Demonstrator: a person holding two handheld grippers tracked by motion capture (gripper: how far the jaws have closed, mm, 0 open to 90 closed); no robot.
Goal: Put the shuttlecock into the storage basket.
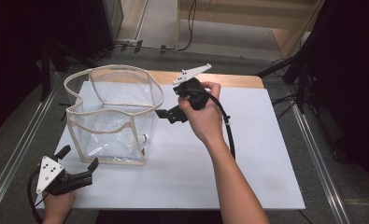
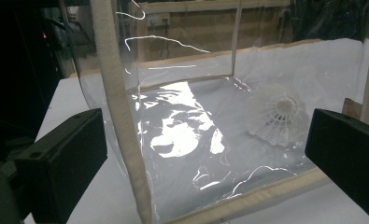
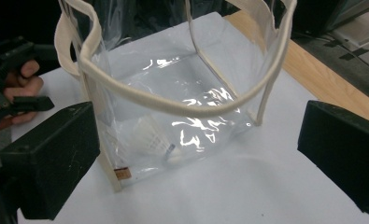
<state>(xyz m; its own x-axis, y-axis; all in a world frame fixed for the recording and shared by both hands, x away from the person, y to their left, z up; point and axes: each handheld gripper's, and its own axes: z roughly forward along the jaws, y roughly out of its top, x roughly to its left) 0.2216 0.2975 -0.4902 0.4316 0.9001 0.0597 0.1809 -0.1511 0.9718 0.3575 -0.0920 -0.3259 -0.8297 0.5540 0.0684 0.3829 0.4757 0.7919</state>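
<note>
Nearest to me, at the front left corner of the white tabletop (image 1: pixel 229 177), my left gripper (image 1: pixel 78 164) rests low with its jaws spread wide and nothing between them. They point at the near corner of the clear bag (image 1: pixel 112 121), close to it but not touching. In the left gripper view the bag's cream-trimmed corner seam (image 2: pixel 121 121) stands between my two black jaws, and through the clear wall I see a white shuttlecock (image 2: pixel 278 119) lying on its side on the bag's floor, toward the right.

The clear bag stands upright and open on the left half of the tabletop, its cream rim (image 1: pixel 150 80) sagging in a wavy loop. From the right gripper view the shuttlecock (image 3: pixel 149 135) lies in the bag's bottom near the corner that carries a small brown tag (image 3: pixel 122 174), its cork end pointing toward the middle of the bag's floor.

Farther back, my right gripper (image 1: pixel 166 114) hangs above the tabletop just beside the bag's right wall, below the rim and tilted down toward it. Its jaws are also wide apart and hold nothing; in its own view the bag's rim (image 3: pixel 173 105) crosses between them. My right hand (image 1: pixel 202 114) wraps its handle, the cable (image 1: pixel 229 130) trailing back along my forearm.

Beyond the bag, a strip of bare wood (image 1: pixel 238 80) edges the far side.
</note>
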